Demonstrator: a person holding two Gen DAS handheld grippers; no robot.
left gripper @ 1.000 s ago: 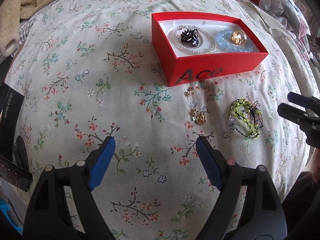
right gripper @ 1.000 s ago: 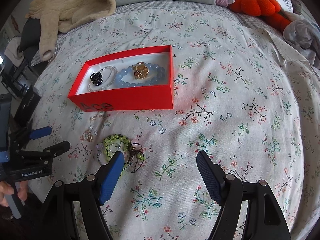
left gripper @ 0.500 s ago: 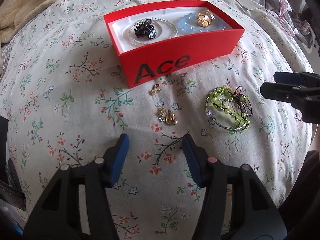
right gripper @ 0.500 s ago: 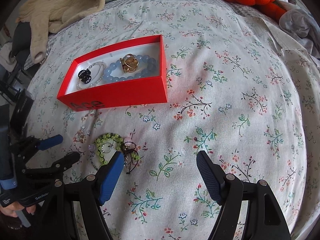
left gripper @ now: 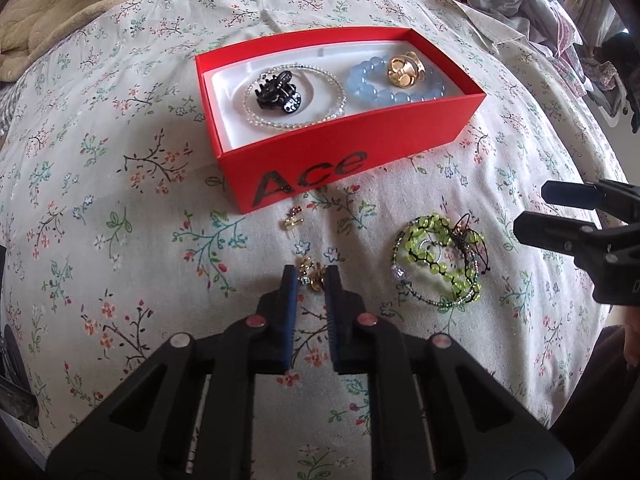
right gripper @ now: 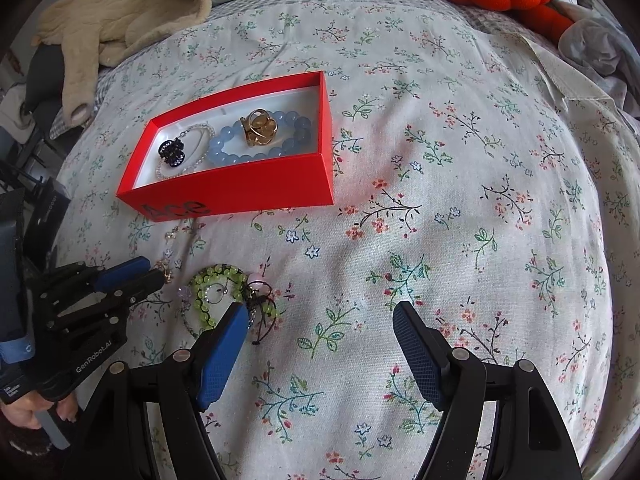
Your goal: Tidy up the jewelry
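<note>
Item: small gold earring cluster [left gripper: 312, 278], lying on the floral bedspread [left gripper: 120, 240] before the red cardboard box [left gripper: 340, 160].
Your left gripper [left gripper: 311, 280] jaws are closing around it; your right gripper [right gripper: 318, 328] jaws are standing wide, holding nothing.

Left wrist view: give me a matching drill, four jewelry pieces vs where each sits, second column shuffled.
Things:
1. black claw hair clip
2. gold flower-shaped clip
3. small gold earring cluster
4. green beaded bracelet with black cord

Places:
A. on the bedspread, in front of the right gripper
B. in the red cardboard box, inside the clear bead ring
C. between the closing fingertips of the left gripper
D. in the red box, on the pale blue bead bracelet

Pairs: 1-B, 2-D, 3-C, 4-A
</note>
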